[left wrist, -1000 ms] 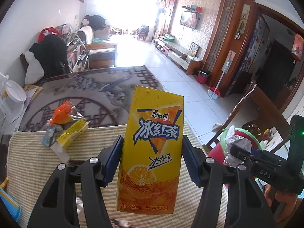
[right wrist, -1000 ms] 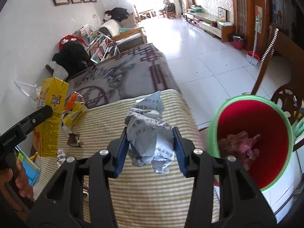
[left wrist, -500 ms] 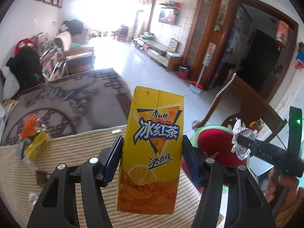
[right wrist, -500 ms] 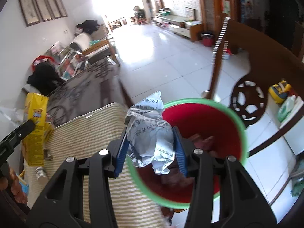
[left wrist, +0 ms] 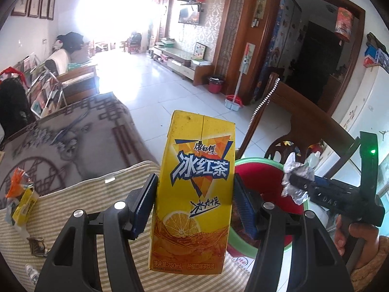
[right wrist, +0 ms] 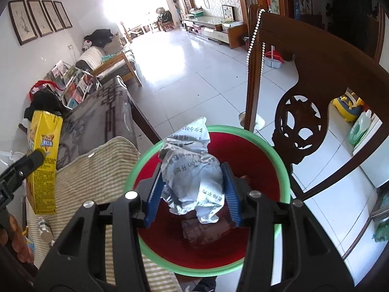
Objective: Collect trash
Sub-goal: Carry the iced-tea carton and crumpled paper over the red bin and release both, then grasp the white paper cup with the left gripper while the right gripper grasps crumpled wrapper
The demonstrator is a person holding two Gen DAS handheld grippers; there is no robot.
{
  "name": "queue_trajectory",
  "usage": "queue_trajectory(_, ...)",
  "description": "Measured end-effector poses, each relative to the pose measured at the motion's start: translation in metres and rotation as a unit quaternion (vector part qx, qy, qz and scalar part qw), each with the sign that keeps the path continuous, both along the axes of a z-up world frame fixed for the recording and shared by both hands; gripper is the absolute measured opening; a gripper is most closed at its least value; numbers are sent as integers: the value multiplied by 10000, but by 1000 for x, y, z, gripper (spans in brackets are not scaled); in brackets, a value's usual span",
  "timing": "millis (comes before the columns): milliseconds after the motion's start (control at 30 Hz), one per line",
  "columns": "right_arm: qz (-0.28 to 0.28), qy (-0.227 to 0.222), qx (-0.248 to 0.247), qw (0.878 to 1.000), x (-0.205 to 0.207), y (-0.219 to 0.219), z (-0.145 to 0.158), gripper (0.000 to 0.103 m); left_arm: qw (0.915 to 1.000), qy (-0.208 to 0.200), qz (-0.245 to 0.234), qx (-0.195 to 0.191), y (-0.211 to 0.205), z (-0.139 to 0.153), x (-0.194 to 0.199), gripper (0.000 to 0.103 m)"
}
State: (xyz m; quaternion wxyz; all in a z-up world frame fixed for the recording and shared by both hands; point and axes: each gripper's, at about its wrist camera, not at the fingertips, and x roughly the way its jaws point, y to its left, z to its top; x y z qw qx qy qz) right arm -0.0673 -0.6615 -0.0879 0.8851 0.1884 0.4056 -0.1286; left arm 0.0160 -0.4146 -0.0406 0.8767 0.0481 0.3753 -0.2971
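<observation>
My left gripper point(left wrist: 194, 204) is shut on a yellow iced-tea carton point(left wrist: 194, 189) and holds it upright above the striped tablecloth point(left wrist: 80, 206), near the table's right end. The carton also shows in the right wrist view point(right wrist: 45, 160). My right gripper point(right wrist: 192, 192) is shut on a crumpled paper ball point(right wrist: 192, 172) and holds it directly above the red bin with a green rim point(right wrist: 283, 168). In the left wrist view the bin point(left wrist: 267, 180) sits just right of the carton, with the paper ball point(left wrist: 295, 182) over it. Some trash lies in the bin.
A dark wooden chair point(right wrist: 313, 102) stands right behind the bin. More trash lies at the table's left: an orange wrapper point(left wrist: 17, 182), a yellow pack point(left wrist: 23, 205), a small wrapper point(left wrist: 36, 245). A grey patterned cloth point(left wrist: 73, 141) covers the far surface.
Both grippers swung right, away from the table's trash pile. The right gripper carried the paper ball from over the tablecloth to over the bin. The carton moved nearer the bin.
</observation>
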Motion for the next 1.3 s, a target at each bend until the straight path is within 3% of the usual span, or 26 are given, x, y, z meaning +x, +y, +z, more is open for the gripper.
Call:
queue_trajectory(33,-97,3,-79,9999,-2,-2,0,80,10000,16,-66,2,-6,-1,0,58)
queue_trajectory(67,-206,-35,-145,9997,-5,-4,1,84,9999,27,-139,-3,-11,-2,1,58)
queue_trajectory(267,-995,-94,-122,9949,-37,-35,5,84,9972,136,-732,-102,-55,-5,-3,58)
queue_trajectory(400,-1443,-117,-187,9893,-60,-50,8,84,9904,208,-1341,-269,-93,-6,-10,61)
queue_trajectory(433,-1521,-118,-218,9881,-65,-51,10,84,9896,205,-1405,-235,-99,-6,-10,69)
queue_trajectory(467,-1561,-117,-244,9874,-67,-51,11,84,9894,166,-1433,-167,-106,-6,-12,84)
queue_trajectory(567,-1600,-138,-372,9863,-75,-47,14,84,9894,2,-1434,-233,-105,0,-18,88)
queue_trajectory(667,-1475,-126,-398,9882,-74,-38,14,90,9913,83,-1286,-249,-87,-2,-18,88)
queue_trajectory(833,-1153,-139,-397,9924,-55,-12,16,90,9954,347,-808,-386,-40,-7,-6,88)
queue_trajectory(967,-860,-174,-429,9952,-37,19,20,90,9979,303,-392,-413,7,-6,2,88)
queue_trajectory(1100,-398,-130,-461,9981,-13,65,20,90,9994,143,27,-322,63,-10,5,88)
queue_trajectory(1300,321,89,-494,9982,18,147,11,90,9974,271,600,-306,151,-24,12,88)
